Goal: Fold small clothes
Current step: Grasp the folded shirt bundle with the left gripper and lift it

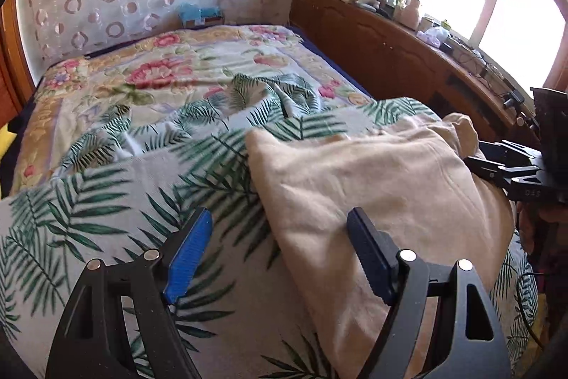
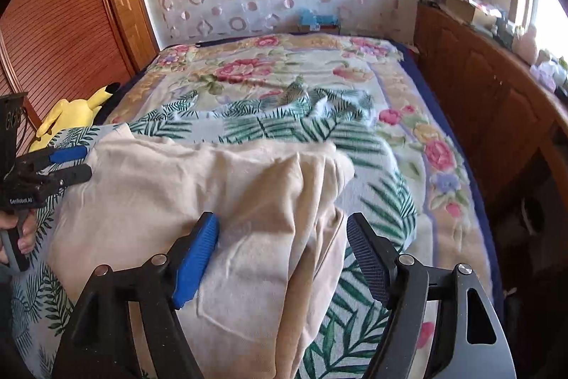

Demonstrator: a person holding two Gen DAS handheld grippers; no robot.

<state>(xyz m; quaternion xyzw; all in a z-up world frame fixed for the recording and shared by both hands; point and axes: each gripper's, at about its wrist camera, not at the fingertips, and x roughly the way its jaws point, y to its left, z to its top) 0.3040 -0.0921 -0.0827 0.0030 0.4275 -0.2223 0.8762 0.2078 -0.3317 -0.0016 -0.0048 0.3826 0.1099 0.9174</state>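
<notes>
While the beige garment (image 2: 198, 201) lies part-folded on the leaf-print sheet (image 1: 88, 201) at the bed's near end, your left gripper (image 1: 280, 254) stands released over its left edge; your right gripper (image 2: 282, 254), likewise released, straddles its right fold.

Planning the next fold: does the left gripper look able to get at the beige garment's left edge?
Probably yes: the left gripper hangs open over the beige garment, whose near left edge runs between its fingers, with nothing lying across it.

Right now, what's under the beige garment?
The beige garment lies on a palm-leaf sheet, which shows all around it. Anything directly beneath the cloth is covered and can't be seen.
</notes>
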